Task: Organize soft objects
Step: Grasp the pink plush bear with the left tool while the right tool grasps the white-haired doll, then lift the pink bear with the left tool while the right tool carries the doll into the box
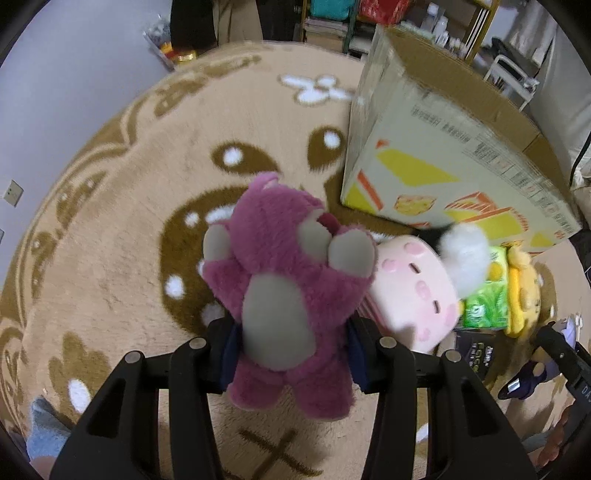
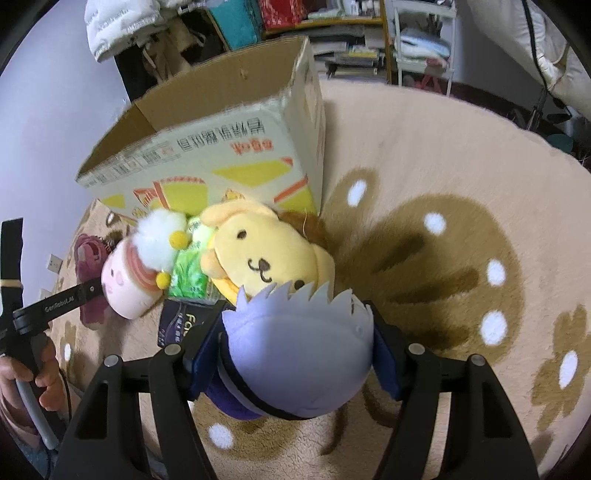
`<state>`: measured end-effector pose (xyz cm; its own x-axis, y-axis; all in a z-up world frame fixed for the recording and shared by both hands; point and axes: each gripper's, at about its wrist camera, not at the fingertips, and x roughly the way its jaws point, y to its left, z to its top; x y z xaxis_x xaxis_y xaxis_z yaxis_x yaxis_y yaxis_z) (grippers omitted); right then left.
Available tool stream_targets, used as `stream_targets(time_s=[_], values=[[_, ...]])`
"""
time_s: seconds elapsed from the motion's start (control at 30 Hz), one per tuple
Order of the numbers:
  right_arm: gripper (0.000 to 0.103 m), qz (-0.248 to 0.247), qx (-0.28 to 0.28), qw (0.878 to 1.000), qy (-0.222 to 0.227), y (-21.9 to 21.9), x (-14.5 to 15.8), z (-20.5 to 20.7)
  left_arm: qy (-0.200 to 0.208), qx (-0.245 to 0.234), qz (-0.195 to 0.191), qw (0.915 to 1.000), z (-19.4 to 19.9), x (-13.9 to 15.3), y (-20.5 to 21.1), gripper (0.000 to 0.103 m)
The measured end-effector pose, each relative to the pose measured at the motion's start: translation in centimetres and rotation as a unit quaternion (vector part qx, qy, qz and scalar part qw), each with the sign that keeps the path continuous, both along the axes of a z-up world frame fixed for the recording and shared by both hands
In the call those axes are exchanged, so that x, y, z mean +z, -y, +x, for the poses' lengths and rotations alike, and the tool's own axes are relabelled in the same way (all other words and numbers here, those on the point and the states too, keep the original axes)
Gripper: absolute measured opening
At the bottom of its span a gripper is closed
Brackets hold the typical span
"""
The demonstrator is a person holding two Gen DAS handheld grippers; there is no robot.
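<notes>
My left gripper (image 1: 293, 349) is shut on a magenta plush bear (image 1: 291, 280), pads pressing its waist, belly toward the camera, above the rug. My right gripper (image 2: 295, 349) is shut on a doll with a lavender spiky head (image 2: 299, 354) and dark purple body. On the rug lie a pink roll-shaped plush (image 1: 417, 291) topped by a white fluffy toy (image 1: 465, 254), a green packet (image 1: 487, 299) and a yellow dog plush (image 2: 258, 254). The open cardboard box (image 2: 207, 147) stands just behind them.
A round beige rug with brown patterns (image 1: 110, 221) covers the floor. A dark purple packet (image 2: 177, 325) lies beside the toys. Shelves and clutter (image 2: 332, 33) stand behind the box. A hand (image 2: 22, 373) holds the left gripper's handle at the right wrist view's left edge.
</notes>
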<state>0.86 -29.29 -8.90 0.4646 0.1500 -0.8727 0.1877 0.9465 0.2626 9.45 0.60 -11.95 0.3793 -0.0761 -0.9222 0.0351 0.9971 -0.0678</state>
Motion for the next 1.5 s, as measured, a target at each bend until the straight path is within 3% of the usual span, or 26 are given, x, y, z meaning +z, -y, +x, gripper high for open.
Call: stream_targets(time_s=[0.2, 0.33, 0.5, 0.63, 0.77, 1.07, 1.27, 1.5], values=[[0.073, -0.020, -0.006, 0.997, 0.073, -1.3, 2.4, -1.3, 0.088, -0.005, 0.012, 0.9961, -2.6, 3.7, 0.0, 0.047], [0.073, -0.037, -0.013, 0.990, 0.132, -1.6, 4.5, -2.4, 0.151, -0.013, 0.016, 0.9882, -4.8, 6.5, 0.3, 0.047], [0.073, -0.079, -0.016, 0.974, 0.211, -2.7, 7.1, -3.7, 0.226, -0.028, 0.020, 0.9735, -6.8, 9.1, 0.8, 0.047], [0.073, -0.131, -0.001, 0.954, 0.269, -4.3, 9.0, -4.6, 0.269, -0.037, 0.027, 0.9622, -8.2, 10.7, 1.3, 0.047], [0.073, -0.166, 0.011, 0.939, 0.300, -5.6, 10.0, -4.8, 0.295, -0.045, 0.026, 0.9540, -9.0, 11.9, 1.9, 0.047], [0.073, -0.174, 0.009, 0.927, 0.332, -5.8, 10.8, -3.8, 0.333, -0.071, 0.027, 0.9400, -9.0, 13.2, 3.1, 0.047], [0.073, -0.168, -0.003, 0.923, 0.346, -5.1, 11.2, -2.4, 0.361, -0.098, 0.019, 0.9271, -8.5, 14.2, 4.4, 0.047], [0.073, -0.156, -0.018, 0.919, 0.361, -3.7, 11.3, -0.1, 0.378, -0.118, 0.022, 0.9182, -6.7, 14.7, 6.0, 0.047]])
